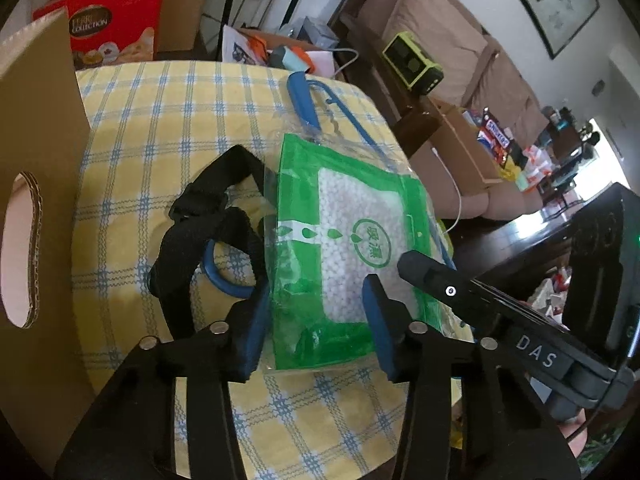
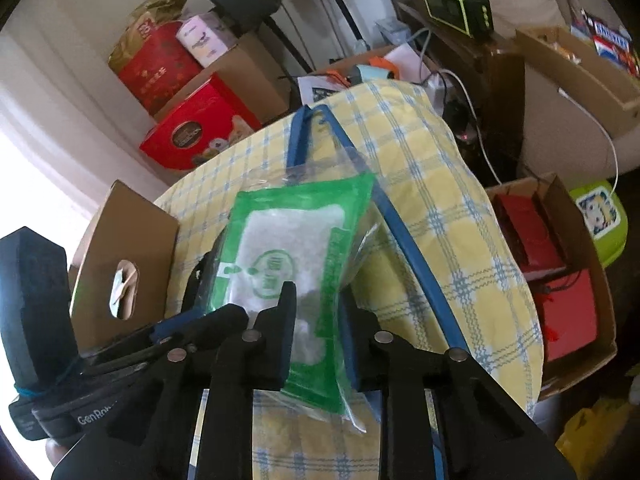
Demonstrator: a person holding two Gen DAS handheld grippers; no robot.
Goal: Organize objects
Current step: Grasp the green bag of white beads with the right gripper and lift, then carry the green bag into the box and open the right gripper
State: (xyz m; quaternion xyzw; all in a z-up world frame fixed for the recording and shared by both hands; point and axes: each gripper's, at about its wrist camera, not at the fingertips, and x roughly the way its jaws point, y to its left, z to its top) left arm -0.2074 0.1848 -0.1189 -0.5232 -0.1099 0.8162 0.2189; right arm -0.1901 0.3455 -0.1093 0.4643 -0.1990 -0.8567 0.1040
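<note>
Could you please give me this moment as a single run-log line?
left gripper: open around green-and-white plastic bead pouch | right gripper: shut on pouch | surface: yellow checked tablecloth

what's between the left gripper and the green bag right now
Nothing visible. The green bag already lies between the open fingers of the left gripper, on the checked tablecloth. The right gripper is at the same bag from the other side, its jaws around the bag's near edge. The black strap lies to the left, beside the bag.

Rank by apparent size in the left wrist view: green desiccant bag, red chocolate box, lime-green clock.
1. green desiccant bag, though nearness to the camera inflates it.
2. red chocolate box, partly hidden behind the cardboard.
3. lime-green clock, smallest and farthest.
</note>
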